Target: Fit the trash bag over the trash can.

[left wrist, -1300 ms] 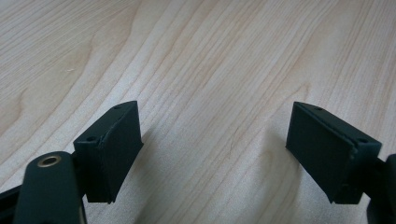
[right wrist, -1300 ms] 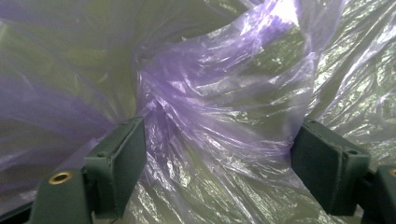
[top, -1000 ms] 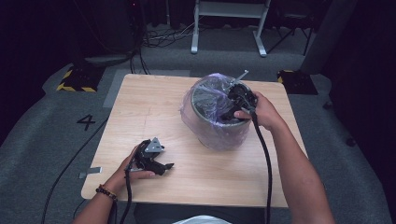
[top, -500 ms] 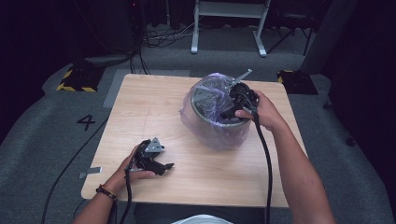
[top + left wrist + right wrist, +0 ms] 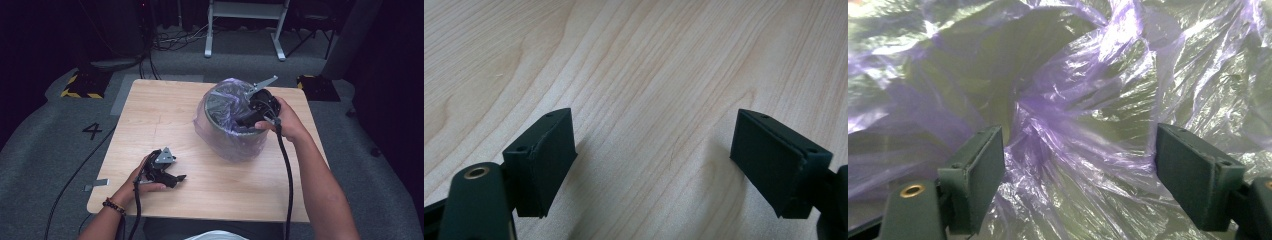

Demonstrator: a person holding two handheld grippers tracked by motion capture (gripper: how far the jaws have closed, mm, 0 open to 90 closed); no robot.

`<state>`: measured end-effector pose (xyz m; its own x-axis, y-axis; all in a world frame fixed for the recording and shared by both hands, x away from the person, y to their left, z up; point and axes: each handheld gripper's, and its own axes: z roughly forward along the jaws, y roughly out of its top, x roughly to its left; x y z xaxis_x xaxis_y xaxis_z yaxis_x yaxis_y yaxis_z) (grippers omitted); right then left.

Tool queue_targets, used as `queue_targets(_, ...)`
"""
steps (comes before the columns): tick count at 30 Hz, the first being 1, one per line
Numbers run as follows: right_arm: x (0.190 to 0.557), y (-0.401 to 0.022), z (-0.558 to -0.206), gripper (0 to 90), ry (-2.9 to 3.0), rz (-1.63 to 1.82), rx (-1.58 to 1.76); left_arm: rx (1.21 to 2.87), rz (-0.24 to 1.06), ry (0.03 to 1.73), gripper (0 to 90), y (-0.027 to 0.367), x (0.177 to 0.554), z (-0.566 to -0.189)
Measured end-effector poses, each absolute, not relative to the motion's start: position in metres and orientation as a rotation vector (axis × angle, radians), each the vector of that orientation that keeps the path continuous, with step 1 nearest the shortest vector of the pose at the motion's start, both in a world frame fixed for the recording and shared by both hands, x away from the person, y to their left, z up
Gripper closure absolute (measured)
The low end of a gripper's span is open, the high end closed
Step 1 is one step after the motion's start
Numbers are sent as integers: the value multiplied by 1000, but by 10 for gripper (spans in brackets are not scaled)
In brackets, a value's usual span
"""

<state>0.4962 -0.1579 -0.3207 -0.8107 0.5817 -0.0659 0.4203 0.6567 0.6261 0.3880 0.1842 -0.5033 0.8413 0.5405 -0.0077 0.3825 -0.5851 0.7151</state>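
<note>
Pale wood grain runs across the surface [image 5: 165,120], a smooth rectangular top with rounded corners. Nearest the person, the left gripper [image 5: 172,178] rests low on that wood near the front left, its flat black rectangular jaws spread wide with bare grain between them [image 5: 651,150]. Farther back and to the right stands a round, dark-walled bin [image 5: 227,117] lined with a thin, crinkled, glossy purple plastic bag [image 5: 215,137] that spills over the rim and down the outside. The right gripper [image 5: 245,120] dips into the bin's mouth; its jaws stand wide apart [image 5: 1075,175], with rumpled translucent film bunched between them but not pinched.
</note>
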Motion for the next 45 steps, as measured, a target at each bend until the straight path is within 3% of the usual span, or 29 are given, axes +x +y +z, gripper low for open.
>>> queue_targets(45,465,-165,-305,232,2513,1027,647,2264,271,668,179,184,388,-503)
